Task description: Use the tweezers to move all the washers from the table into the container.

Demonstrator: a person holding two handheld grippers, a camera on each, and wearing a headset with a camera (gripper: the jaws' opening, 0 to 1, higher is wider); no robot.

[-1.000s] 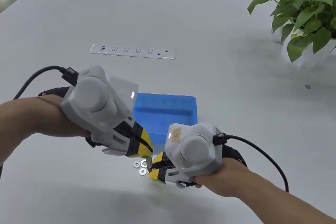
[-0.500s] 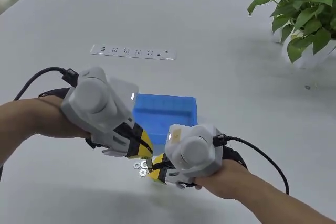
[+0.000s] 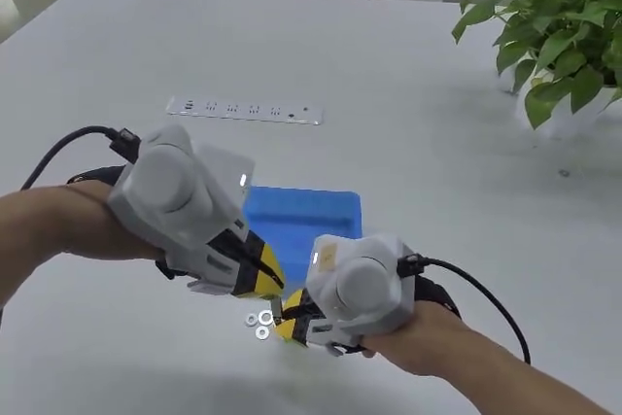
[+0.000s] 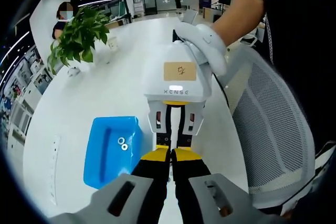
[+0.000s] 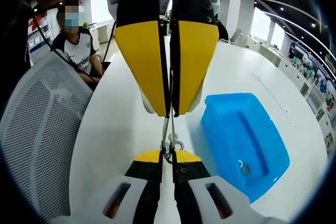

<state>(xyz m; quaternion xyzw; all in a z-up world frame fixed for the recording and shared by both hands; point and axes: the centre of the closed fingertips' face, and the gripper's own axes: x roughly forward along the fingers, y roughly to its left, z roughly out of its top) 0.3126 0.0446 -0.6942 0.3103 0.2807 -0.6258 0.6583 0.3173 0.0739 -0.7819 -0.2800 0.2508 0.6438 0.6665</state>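
The shallow blue container point(image 3: 311, 223) sits open on the desk point(image 3: 408, 94), with two steel washers point(image 4: 121, 140) inside it (flat on its floor). Three loose washers point(image 3: 264, 318) lie just off its near edge, slim metal tweezers point(image 5: 167, 129) right beside them.

Three washers point(image 3: 261, 333) lay on the tabletop point(image 3: 408, 123), two more in one container point(image 3: 303, 213), one pair of tweezers point(image 5: 168, 129), left tongs point(image 3: 276, 285) and right tongs point(image 3: 283, 322) made two, one power strip point(image 3: 243, 110), one potted plant point(image 3: 564, 26).

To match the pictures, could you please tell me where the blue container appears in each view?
Head view: blue container just below centre.
Left gripper view: container lower left, beside the jaws.
Right gripper view: container right, beside the jaws.
Shared landmark: potted plant, head and left gripper views.
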